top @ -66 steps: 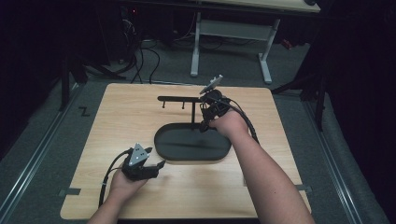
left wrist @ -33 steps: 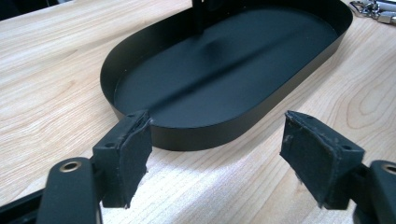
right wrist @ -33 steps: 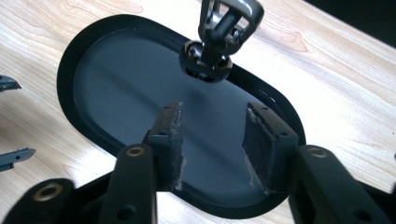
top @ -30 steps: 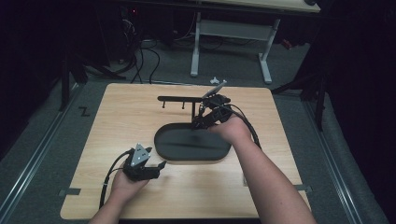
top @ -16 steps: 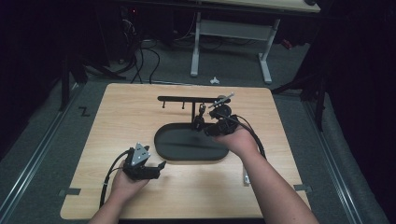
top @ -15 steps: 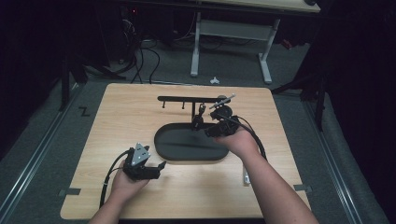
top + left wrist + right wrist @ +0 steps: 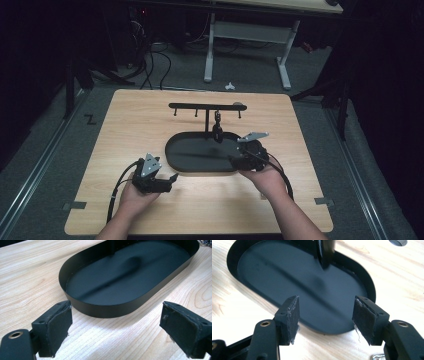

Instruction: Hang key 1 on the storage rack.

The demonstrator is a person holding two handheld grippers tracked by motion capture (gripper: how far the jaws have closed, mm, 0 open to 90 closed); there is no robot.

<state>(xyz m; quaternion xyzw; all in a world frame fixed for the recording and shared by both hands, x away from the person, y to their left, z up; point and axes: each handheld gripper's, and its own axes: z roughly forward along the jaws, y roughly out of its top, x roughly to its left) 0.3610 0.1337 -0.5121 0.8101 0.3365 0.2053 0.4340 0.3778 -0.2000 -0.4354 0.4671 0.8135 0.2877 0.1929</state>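
Observation:
A black oval tray lies mid-table, with a black stand rising behind it. From the stand's hooked bar hangs a small dark piece. My right gripper is low over the tray's right end. Its jaws have just been opening, and in the right gripper view they straddle the tray's rim with nothing held. My left gripper rests on the wood just before the tray's near left rim. Its pads have just been opening and stand wide apart over bare wood.
The light wooden table has free room on both sides of the tray. A small grey thing sits at the bar's right end. Beyond the far edge are a white desk frame and floor cables.
My right hand has drawn back from the stand's bar and sunk to the tray's right end, jaws wider. The dark piece stays hanging at the bar. The left hand has kept still.

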